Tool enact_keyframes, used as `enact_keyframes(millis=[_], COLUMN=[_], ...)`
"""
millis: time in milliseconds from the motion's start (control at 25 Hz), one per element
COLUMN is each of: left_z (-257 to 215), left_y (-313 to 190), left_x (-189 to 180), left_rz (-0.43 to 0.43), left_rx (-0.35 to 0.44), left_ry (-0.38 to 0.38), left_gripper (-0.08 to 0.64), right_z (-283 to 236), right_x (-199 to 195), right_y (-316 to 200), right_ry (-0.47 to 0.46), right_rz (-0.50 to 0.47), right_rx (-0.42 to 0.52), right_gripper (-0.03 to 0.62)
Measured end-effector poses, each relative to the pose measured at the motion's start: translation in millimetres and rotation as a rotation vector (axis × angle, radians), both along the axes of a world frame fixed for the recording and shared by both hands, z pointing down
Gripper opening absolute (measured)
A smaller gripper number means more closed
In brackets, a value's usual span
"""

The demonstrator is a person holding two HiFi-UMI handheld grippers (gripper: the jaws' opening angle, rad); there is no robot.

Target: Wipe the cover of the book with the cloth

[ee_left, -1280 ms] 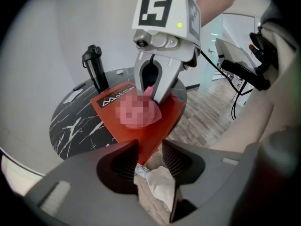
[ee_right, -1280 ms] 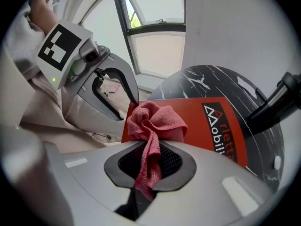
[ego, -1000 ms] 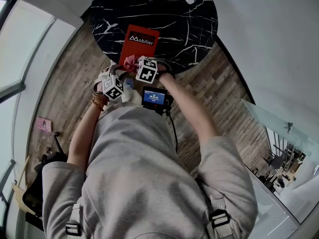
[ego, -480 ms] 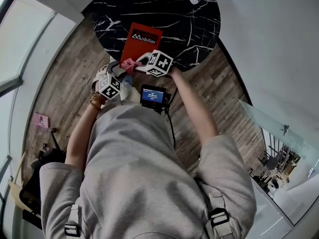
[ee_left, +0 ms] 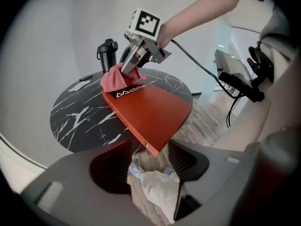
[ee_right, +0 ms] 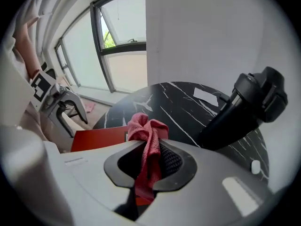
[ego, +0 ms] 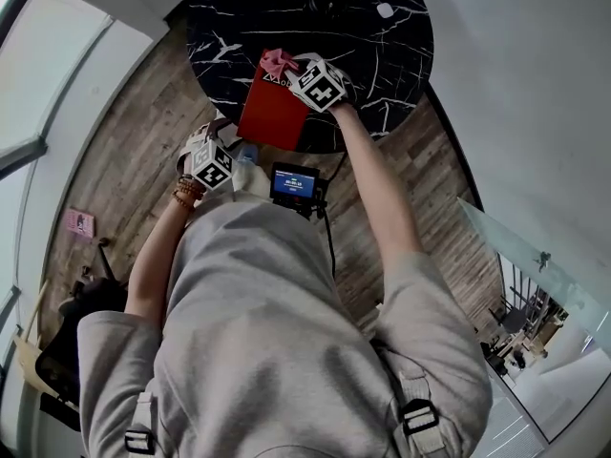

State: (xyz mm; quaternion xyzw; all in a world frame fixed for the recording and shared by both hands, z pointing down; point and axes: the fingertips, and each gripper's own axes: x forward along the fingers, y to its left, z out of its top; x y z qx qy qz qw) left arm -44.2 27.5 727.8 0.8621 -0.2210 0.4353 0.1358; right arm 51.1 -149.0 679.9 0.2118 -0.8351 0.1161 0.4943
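Your right hand-held gripper [ee_right: 149,150] pinches the pink cloth [ee_right: 146,126], its bunched end over the red book [ee_right: 96,139] on the black marbled worktop [ee_right: 188,108], near a black flask [ee_right: 249,102].

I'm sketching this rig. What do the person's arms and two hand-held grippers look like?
The left hand-held gripper and right hand-held gripper are grey with dark ribbed pads; each carries a white cube of black square markers. A black cable trails from the right one. Grey short sleeves; beaded bracelets on the left wrist.

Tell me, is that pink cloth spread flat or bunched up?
Bunched: the cloth is a crumpled wad pinched in the right tongs, on the red book.
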Motion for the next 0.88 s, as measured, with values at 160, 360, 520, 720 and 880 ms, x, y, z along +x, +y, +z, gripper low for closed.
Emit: enact_keyframes(millis=[160, 360, 520, 720, 880], left_z=[0.3, 1.3, 2.4, 1.2, 1.6], left_y=[-1.1, -1.8, -2.4, -1.6, -1.5], left_x=[-0.5, 0.6, 1.5, 1.3, 1.0], left_rz=[0.012, 0.039, 0.037, 0.019, 0.001], left_rx=[-0.012, -0.008, -0.017, -0.018, -0.014], left_ry=[0.009, 0.0, -0.004, -0.013, -0.011], left_gripper=[0.232, 0.238, 0.241, 0.241, 0.238], right_z=[12.6, 32.1, 33.6, 35.9, 36.7], right_x=[-4.9, -7.3, -6.7, -10.9, -14.3], right_y=[-10.4, -4.0, 1.7, 10.0, 17.5], right_ry=[0.028, 0.003, -0.005, 0.012, 0.003], right_rz=[0.004, 0.037, 0.031, -0.009, -0.024], right_rx=[-0.03, -0.096, -0.128, -0.127, -0.133], right_gripper=[0.064, 0.063, 0.061, 0.061, 0.061])
